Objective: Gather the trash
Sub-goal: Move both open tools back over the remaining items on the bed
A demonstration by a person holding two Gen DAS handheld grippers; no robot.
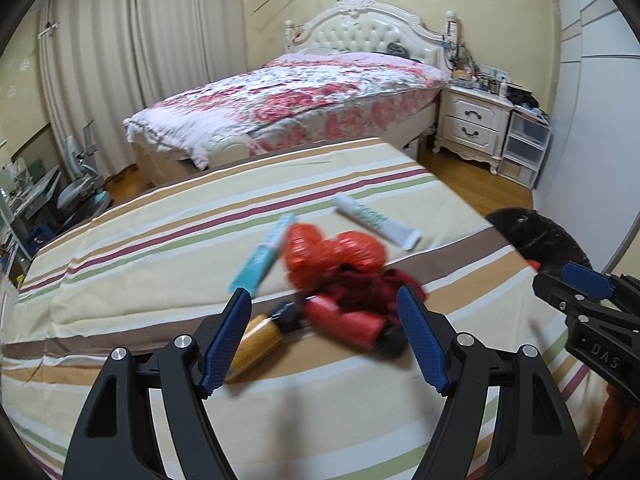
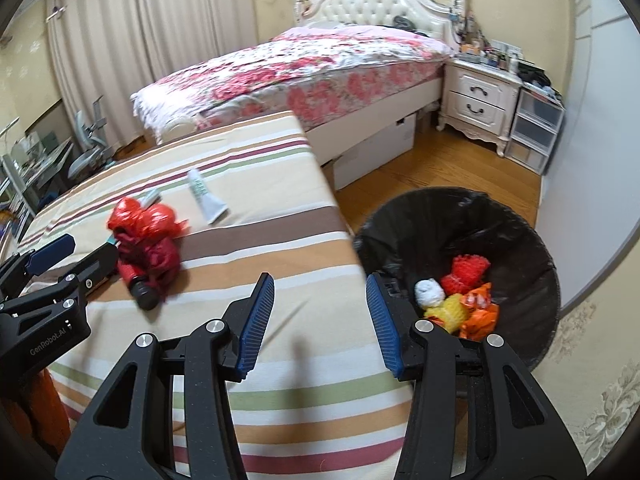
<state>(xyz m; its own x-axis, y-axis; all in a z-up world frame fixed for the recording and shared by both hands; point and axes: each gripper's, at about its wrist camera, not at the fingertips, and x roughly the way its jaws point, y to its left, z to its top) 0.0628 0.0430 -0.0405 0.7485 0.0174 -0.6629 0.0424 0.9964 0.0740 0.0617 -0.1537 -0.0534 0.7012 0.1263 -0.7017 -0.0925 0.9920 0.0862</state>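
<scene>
The left claw [image 1: 324,336] hung released over a red folding umbrella [image 1: 344,320] and orange bag [image 1: 332,252] on the striped tabletop [image 1: 160,240]. The right claw [image 2: 320,320] gaped empty near the bin [image 2: 520,240]; a grab seemed next.

Much of the trash pile is blurred or covered from my seat.

Beside the red cloth [image 1: 368,288], the orange bag [image 1: 332,252] and blue tube [image 1: 260,256] smear with motion; the yellow bottle [image 1: 256,340] sits partly behind my left tongs [image 1: 324,336]. The bin [image 1: 532,236] is cut by the right tongs [image 1: 588,284]; nightstand clutter [image 2: 488,54] is too small to read.
</scene>
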